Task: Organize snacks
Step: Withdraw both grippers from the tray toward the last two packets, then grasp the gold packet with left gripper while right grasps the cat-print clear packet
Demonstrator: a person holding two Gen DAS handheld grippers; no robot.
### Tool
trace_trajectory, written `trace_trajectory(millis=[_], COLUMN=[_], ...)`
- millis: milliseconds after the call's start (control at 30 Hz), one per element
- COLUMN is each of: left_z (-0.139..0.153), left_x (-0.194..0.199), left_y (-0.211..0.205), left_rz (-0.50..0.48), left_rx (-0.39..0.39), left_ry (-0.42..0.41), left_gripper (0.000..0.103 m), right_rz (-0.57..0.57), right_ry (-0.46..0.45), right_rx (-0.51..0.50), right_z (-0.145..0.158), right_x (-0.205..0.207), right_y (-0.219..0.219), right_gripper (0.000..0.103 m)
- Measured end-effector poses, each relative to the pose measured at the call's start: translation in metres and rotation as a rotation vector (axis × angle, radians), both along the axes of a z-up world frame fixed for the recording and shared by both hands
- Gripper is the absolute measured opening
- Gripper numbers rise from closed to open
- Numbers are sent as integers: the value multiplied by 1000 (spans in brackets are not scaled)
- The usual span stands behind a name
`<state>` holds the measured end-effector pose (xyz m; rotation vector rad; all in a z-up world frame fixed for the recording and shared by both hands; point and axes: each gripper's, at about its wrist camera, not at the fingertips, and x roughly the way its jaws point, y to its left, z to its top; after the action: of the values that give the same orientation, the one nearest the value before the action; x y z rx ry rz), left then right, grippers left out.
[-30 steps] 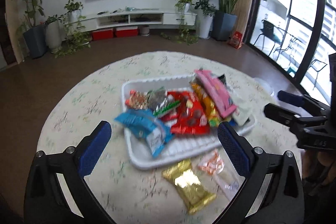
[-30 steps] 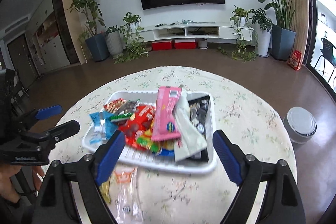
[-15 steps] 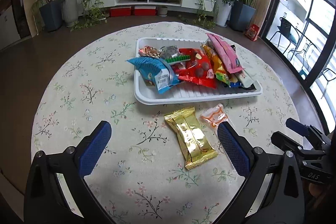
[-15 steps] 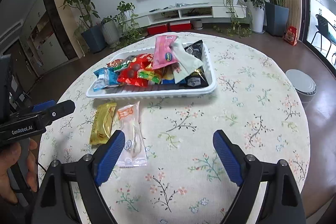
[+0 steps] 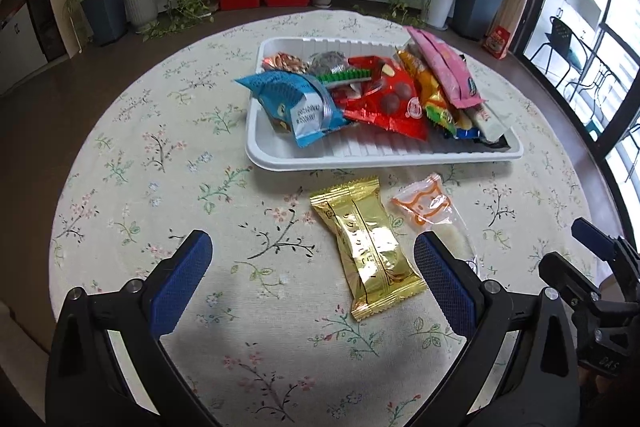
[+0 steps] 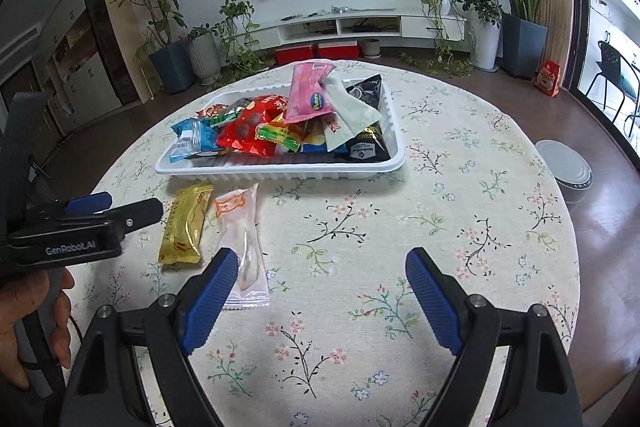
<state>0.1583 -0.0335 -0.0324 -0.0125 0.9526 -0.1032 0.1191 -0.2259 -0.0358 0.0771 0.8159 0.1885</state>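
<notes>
Both grippers have pulled back from the tray; left gripper [image 5: 312,283] and right gripper [image 6: 316,295] hang empty, jaws apart. Just ahead of the left one lies the gold packet [image 5: 366,247], the clear packet [image 6: 242,243] beside it. Beyond sits the tray [image 5: 360,159]. Light, slippery, crinkly: pinch mid-body.

We see a round floral-clothed counter [image 5: 168,155] carrying a white tray [image 5: 280,155] toward its far edge, with a gold packet [image 5: 366,247] and clear packet [image 5: 430,211] just nearer.
</notes>
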Motion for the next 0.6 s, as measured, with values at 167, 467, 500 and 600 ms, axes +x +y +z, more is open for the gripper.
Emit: trace_trajectory(millis=[167,467,500,600], left_z=[-16,-40,-40,-41], left_x=[14,36,38,43], left_y=[-9,-24,-24,-23], left_rz=[7,-41,-44,-58], left_rx=[15,36,34,34], left_ry=[39,93,92,94], left_gripper=[98,59,58,52], right_rz=[0,5,9,19], right_ry=[12,21,22,31], right_rx=[7,2,5,14], right_z=[-8,-19,-20,-21], right_x=[1,1,0,1], right_y=[-2,-4,-4,-3], right_gripper=[88,88,88,88])
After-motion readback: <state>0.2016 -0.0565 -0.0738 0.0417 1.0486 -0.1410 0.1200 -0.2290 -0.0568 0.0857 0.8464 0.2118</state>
